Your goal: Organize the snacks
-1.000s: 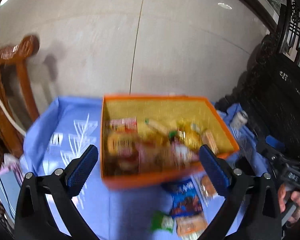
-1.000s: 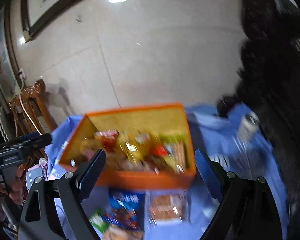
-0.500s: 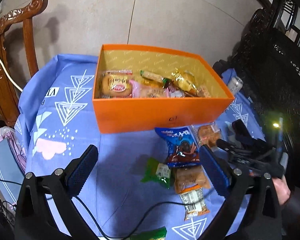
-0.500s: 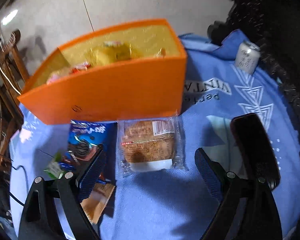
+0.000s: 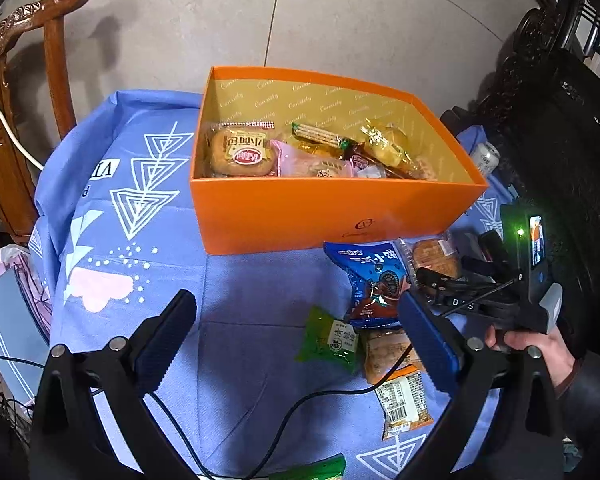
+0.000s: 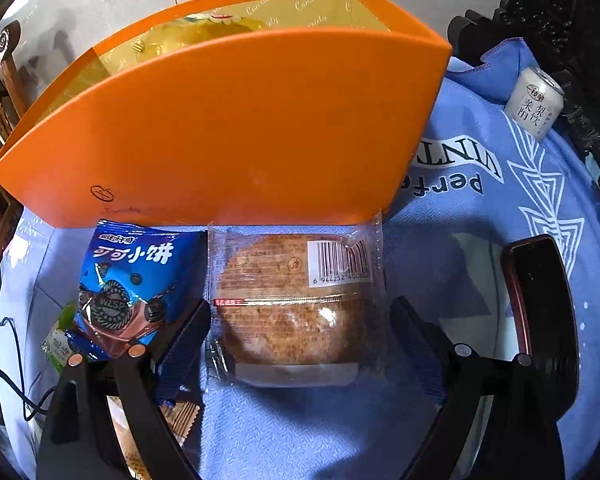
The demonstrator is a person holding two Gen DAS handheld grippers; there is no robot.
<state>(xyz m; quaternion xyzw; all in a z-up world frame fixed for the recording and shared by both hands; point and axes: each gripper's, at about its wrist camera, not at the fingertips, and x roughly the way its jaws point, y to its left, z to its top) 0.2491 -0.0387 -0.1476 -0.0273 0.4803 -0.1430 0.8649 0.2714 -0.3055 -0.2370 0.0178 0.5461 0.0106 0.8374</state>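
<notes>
The left wrist view looked down from a height over the blue-clothed tabletop point(image 5: 236, 288) and into the orange box point(image 5: 324, 212), where a round bun in a clear wrapper, a pink packet and several gold-wrapped snacks lay on the gold lining; the right wrist view, set low, showed only the box's near wall point(image 6: 236, 128) and a sliver of that lining. The left claw point(image 5: 296, 336) hung open above bare cloth, gripping nothing, with a black cable point(image 5: 300, 404) trailing beneath it. From there the loose snacks in front of the box were laid out: a blue cookie packet point(image 5: 370, 276), a green packet point(image 5: 332, 340), an orange-edged wrapper point(image 5: 404, 400) and the clear-wrapped cake point(image 5: 434, 258), over which the right claw point(image 5: 452, 280) reached, held in a hand point(image 5: 536, 344). The right wrist view gave the close detail: the right claw point(image 6: 300, 332) stood open, its fingers point(image 6: 188, 336) flanking the cake point(image 6: 296, 300), which lay flat on the cloth just in front of the box wall, barcode up, with the blue cookie packet point(image 6: 128, 284) just beside it. Whether the fingers touched the wrapper could not be told. Only this view showed a dark phone point(image 6: 540, 304) lying on the cloth and the lettering on a white can point(image 6: 536, 102) near the far edge. Half a second earlier the cake had lain ahead of the fingers; now they straddled it, and the box wall filled more of the frame. The left claw's view had hardly shifted.
</notes>
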